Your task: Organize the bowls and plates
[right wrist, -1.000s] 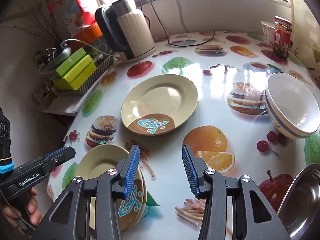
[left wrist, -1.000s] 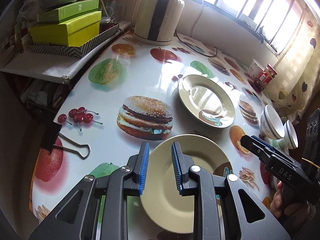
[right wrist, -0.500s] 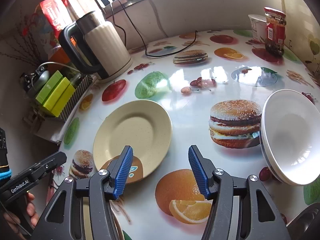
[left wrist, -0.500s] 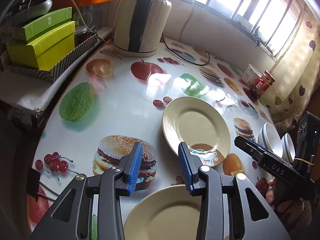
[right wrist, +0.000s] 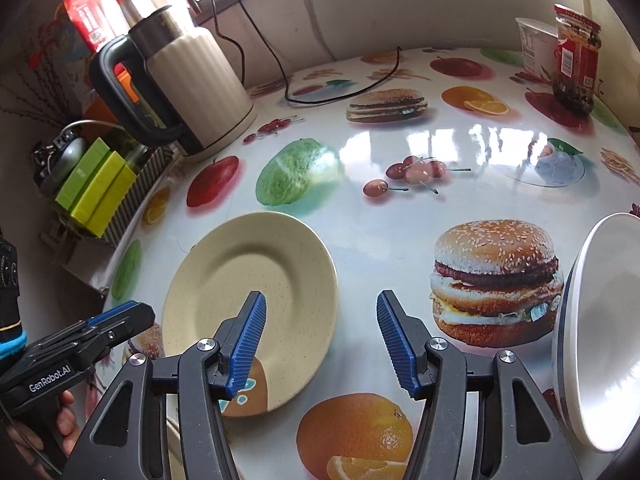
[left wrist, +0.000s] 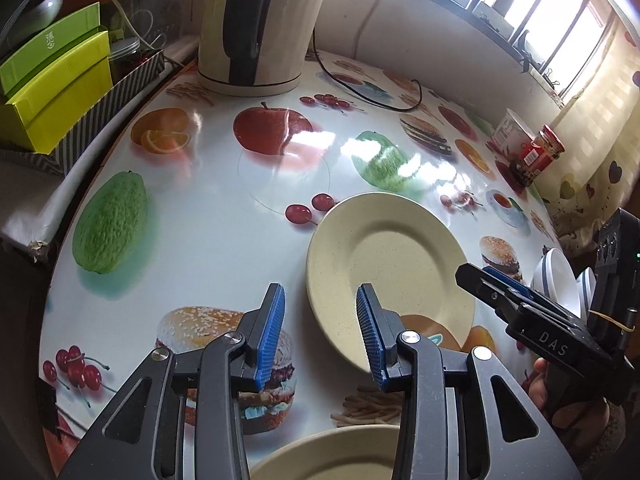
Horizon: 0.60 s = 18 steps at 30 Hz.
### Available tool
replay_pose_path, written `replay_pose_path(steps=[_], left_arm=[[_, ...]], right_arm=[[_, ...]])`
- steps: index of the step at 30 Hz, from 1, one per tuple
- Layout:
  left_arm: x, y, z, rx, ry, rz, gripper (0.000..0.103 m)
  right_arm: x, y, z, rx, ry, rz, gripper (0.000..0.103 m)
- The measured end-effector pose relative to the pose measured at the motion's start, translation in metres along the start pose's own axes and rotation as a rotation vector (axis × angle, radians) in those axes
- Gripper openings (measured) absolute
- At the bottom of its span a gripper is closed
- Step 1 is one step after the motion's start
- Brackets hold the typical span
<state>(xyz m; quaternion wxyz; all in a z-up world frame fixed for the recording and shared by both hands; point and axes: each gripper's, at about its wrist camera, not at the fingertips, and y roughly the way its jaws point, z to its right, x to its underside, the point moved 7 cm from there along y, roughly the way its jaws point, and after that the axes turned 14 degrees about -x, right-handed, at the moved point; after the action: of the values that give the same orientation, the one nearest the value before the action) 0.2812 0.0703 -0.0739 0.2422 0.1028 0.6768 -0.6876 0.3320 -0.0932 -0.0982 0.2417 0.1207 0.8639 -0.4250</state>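
A cream plate [left wrist: 390, 268] with a brown and blue motif lies on the printed tablecloth; in the right wrist view the same plate [right wrist: 256, 300] is at lower left. My left gripper [left wrist: 320, 336] is open above its near-left rim, holding nothing. A second cream plate [left wrist: 332, 456] shows at the bottom edge, below that gripper. My right gripper [right wrist: 320, 344] is open over the plate's right rim and the bare cloth. A white bowl [right wrist: 600, 320] with a blue stripe stands at the right; two such bowls [left wrist: 560, 280] appear in the left wrist view.
A cream electric kettle [left wrist: 256, 28] with a black cord [left wrist: 360, 88] stands at the back. Green and yellow boxes [left wrist: 56, 80] fill a striped tray on the left. A red-lidded jar [right wrist: 576, 64] and a white cup [right wrist: 534, 44] sit at the back right.
Both grippers moved forward over the table toward the far plate, which now looms larger. The near plate slid down to the bottom edge of the left view. Both grippers stayed open.
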Motion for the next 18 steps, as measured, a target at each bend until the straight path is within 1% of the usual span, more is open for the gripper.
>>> replay_pose_path(steps=[7, 11, 12, 16, 18], left_arm=[[0.000, 0.010, 0.002, -0.013, -0.008, -0.016, 0.039], [0.001, 0.013, 0.004, -0.003, -0.006, -0.029, 0.039], [0.001, 0.014, 0.004, -0.004, -0.008, -0.030, 0.039], [0.001, 0.016, 0.004, 0.000, -0.012, -0.038, 0.039], [0.001, 0.017, 0.004, 0.004, -0.016, -0.040, 0.039]], right_arm=[[-0.004, 0.006, 0.003, 0.008, -0.009, -0.008, 0.058], [-0.005, 0.009, 0.003, 0.008, -0.012, -0.010, 0.058], [-0.005, 0.010, 0.004, 0.009, -0.012, -0.011, 0.057], [-0.004, 0.012, 0.004, 0.008, -0.012, -0.018, 0.047], [-0.004, 0.014, 0.004, 0.006, -0.014, -0.022, 0.044]])
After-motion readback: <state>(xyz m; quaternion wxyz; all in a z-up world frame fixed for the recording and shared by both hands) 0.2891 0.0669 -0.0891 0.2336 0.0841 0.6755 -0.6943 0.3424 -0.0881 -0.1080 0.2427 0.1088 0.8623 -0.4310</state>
